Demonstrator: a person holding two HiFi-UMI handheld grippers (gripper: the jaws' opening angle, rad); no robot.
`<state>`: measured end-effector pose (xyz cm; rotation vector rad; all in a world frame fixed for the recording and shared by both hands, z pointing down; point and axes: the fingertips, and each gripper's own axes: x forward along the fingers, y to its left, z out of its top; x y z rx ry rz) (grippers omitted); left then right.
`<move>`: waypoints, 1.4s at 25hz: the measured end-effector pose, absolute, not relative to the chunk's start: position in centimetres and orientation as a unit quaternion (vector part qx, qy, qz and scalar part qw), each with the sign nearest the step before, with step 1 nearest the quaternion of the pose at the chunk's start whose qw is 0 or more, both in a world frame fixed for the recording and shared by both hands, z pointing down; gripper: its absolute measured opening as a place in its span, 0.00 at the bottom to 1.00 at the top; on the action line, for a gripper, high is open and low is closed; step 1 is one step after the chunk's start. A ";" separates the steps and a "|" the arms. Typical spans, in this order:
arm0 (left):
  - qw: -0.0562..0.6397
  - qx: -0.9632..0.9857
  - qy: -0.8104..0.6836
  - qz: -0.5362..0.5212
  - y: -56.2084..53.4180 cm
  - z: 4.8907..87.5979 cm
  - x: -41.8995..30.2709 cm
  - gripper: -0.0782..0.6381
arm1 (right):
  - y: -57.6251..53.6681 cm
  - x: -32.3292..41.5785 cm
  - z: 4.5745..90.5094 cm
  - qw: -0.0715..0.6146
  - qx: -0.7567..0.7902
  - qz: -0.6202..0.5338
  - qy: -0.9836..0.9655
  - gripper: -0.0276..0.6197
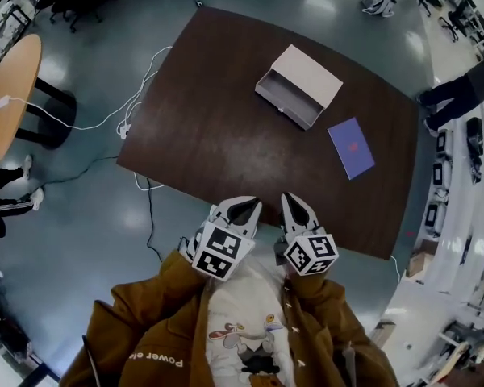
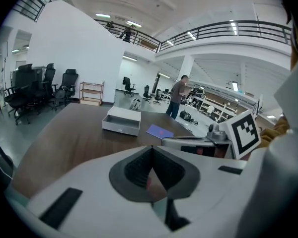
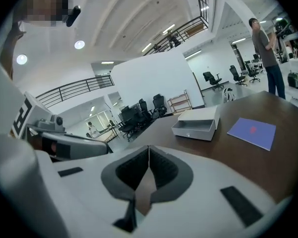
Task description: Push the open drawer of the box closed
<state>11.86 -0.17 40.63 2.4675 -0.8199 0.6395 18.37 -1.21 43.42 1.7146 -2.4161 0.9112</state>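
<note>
A white box [image 1: 306, 75] lies at the far side of the dark brown table [image 1: 210, 135], its grey drawer [image 1: 284, 100] pulled out toward me. The same box [image 2: 122, 120] shows in the left gripper view and again, as the box [image 3: 197, 122], in the right gripper view, with the drawer's front facing each camera. My left gripper [image 1: 244, 205] and right gripper [image 1: 295, 202] hover side by side over the table's near edge, well short of the box. Left gripper [image 2: 151, 148] and right gripper [image 3: 148, 148] both have their pads together with nothing between them.
A purple booklet [image 1: 351, 147] lies flat to the right of the box. A round wooden table [image 1: 8, 95] and white cables [image 1: 137, 103] lie left of the table. A person [image 1: 460, 87] stands off the far right corner.
</note>
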 end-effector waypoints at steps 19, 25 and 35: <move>0.271 0.876 -0.308 0.253 -8.0 47.6 12.1 0.12 | -16.6 19.3 51.6 0.016 0.546 0.392 -0.740 0.18; 0.285 0.873 -0.303 0.256 -9.2 49.4 13.1 0.12 | -20.0 21.1 55.4 0.000 0.563 0.427 -0.708 0.19; 0.304 0.866 -0.301 0.258 -11.0 51.4 13.6 0.12 | -26.0 23.5 60.5 -0.070 0.589 0.502 -0.629 0.20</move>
